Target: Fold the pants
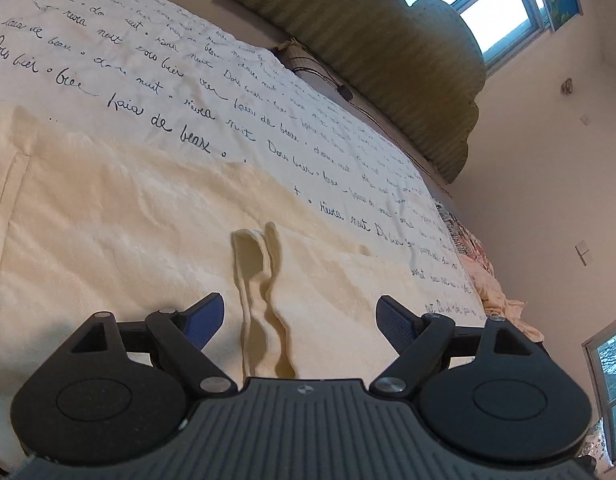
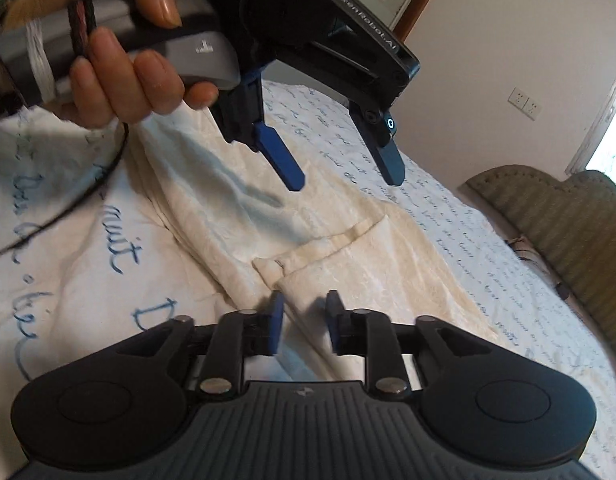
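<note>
Both grippers are hovering empty over the soft, limp cream pants (image 2: 327, 216), left gripper (image 1: 300, 316) wide apart, right gripper (image 2: 304, 316) slightly parted, and the thick waistband edge (image 2: 308, 248) looks the best place to pinch.

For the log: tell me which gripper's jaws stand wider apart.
The left gripper: its blue pads stand far apart above the cream pants, empty. The right gripper shows only a narrow gap.

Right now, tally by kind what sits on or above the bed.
Cream fabric pants: 1
White bedspread with handwritten script: 1
Black handheld grippers with blue fingers: 2, left gripper, right gripper
Green padded headboard: 1
Total: 5
</note>
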The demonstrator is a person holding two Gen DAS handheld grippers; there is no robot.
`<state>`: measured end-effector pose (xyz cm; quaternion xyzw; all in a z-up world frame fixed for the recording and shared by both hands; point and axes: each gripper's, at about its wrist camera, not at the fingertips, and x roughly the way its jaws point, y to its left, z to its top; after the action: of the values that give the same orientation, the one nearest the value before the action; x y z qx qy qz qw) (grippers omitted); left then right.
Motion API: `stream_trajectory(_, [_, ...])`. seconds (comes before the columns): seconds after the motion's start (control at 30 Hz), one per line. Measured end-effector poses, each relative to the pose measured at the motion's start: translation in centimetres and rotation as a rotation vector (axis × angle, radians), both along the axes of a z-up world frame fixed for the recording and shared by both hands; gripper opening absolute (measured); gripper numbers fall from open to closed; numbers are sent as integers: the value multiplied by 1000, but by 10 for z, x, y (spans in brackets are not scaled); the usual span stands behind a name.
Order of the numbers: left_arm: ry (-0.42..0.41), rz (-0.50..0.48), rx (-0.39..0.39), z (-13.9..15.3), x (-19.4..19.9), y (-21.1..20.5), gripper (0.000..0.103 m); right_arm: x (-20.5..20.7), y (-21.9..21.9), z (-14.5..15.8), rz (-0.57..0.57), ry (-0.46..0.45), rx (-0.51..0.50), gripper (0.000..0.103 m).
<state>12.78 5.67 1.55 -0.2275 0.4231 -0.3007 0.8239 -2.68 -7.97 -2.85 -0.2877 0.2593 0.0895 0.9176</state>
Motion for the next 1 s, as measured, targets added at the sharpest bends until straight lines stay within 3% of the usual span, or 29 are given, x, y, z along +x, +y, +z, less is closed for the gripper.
stream_trajectory(0.2, [16,-16,-36,1,-4,-2,85,2,6,-4,-20,-53,-65,26])
stream_trajectory(0.33, [13,-35,-55,6,-7,-1,85,6,0,7,-70,-91,-5,26])
stream_trajectory(0.53, [62,-65,-107,0,0,-4,86,9,-12,2,-107,-46,19,26])
stream_trajectory(0.7, [123,-114,-138,-10,2,-16,85,14,-3,-8,-86,-57,-87,25])
stream_trajectory(0.77, [133,-121,-140,-11,2,-19,85,16,3,-13,-31,-51,-124,9])
stream_trajectory(0.87, [145,-123,-140,-12,2,-21,85,16,-7,-2,-46,-88,-42,8])
stream_trajectory(1.0, [192,-112,-200,-16,14,-25,91,9,-49,36,-112,-134,261,8])
